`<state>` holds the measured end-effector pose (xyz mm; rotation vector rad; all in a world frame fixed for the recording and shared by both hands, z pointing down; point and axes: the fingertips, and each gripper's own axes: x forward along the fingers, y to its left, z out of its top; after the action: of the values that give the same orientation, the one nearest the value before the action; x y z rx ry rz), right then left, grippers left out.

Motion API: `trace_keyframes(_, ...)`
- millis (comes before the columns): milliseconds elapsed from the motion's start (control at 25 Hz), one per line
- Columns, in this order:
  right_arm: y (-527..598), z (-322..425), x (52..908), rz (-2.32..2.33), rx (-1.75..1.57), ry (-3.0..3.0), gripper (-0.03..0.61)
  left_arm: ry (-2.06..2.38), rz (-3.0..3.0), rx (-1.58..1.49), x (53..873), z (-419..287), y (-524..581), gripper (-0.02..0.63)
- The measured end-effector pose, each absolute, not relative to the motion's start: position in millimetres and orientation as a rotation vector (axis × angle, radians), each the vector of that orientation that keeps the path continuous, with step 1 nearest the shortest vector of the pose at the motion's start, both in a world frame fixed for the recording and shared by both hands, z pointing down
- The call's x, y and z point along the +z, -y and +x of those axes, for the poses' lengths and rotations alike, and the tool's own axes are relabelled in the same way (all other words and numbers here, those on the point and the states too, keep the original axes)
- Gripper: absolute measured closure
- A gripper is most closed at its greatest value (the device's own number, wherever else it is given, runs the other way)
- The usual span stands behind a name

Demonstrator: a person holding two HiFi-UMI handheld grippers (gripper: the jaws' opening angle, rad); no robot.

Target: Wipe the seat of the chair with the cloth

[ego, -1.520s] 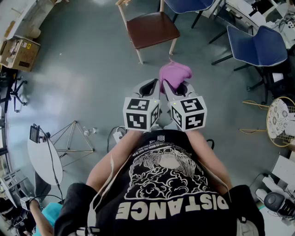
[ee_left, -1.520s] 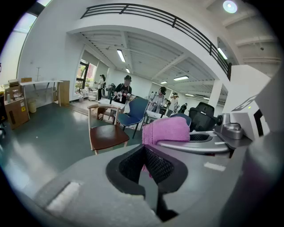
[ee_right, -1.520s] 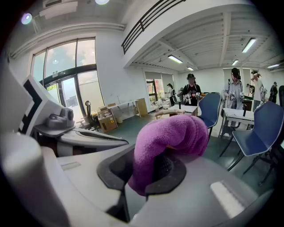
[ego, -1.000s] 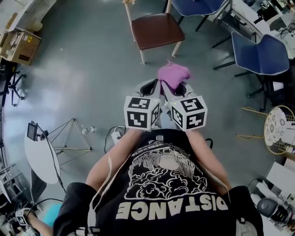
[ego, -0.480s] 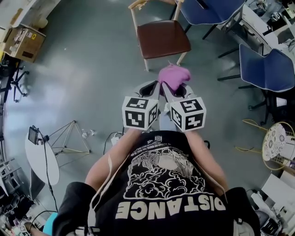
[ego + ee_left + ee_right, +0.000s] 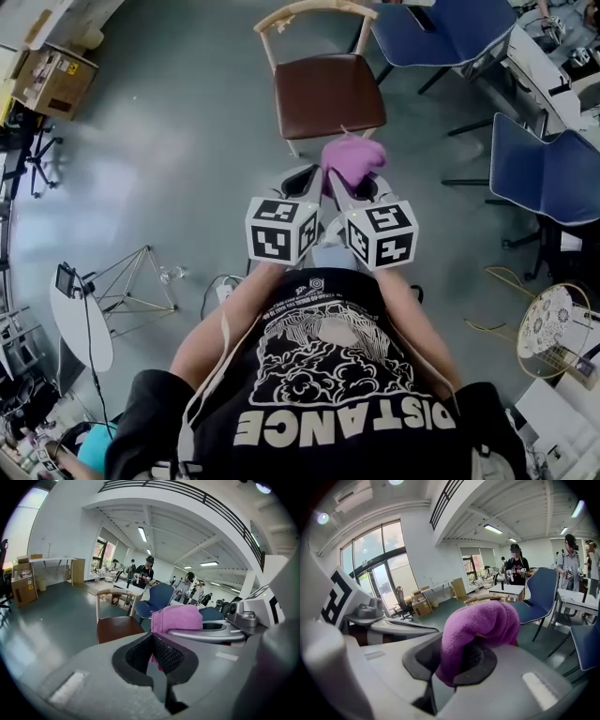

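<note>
The wooden chair with a dark brown padded seat (image 6: 328, 94) is placed just beyond the claws, its seat untouched. The bunched purple knitted cloth (image 6: 352, 156) is held clamped in the right claw (image 6: 359, 184), in the air near the seat's near edge. The left claw (image 6: 152, 654) is closed on nothing. The approach is judged to be in hand; next, the cloth must be lowered flat onto the seat.
</note>
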<state>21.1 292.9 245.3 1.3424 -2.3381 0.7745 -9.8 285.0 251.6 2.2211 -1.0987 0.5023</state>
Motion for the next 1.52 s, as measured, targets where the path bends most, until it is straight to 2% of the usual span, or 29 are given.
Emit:
trace_keyframes(720, -234.9, 81.3, 263.7, 1.235, 0.855, 2.406, 0.523, 1.199, 2.173, 0.573, 265.9, 48.0, -223.9, 0.618)
trace_keyframes(1160, -205.5, 77.2, 273.1, 1.213, 0.873, 2.389, 0.523, 1.208, 2.144, 0.568, 276.8, 37.3, -194.5, 0.618)
trace_keyframes(1520, -151.8, 44.3, 293.6, 1.160, 0.900, 2.347, 0.523, 1.187, 2.113, 0.580, 294.0, 8.1, -139.4, 0.618)
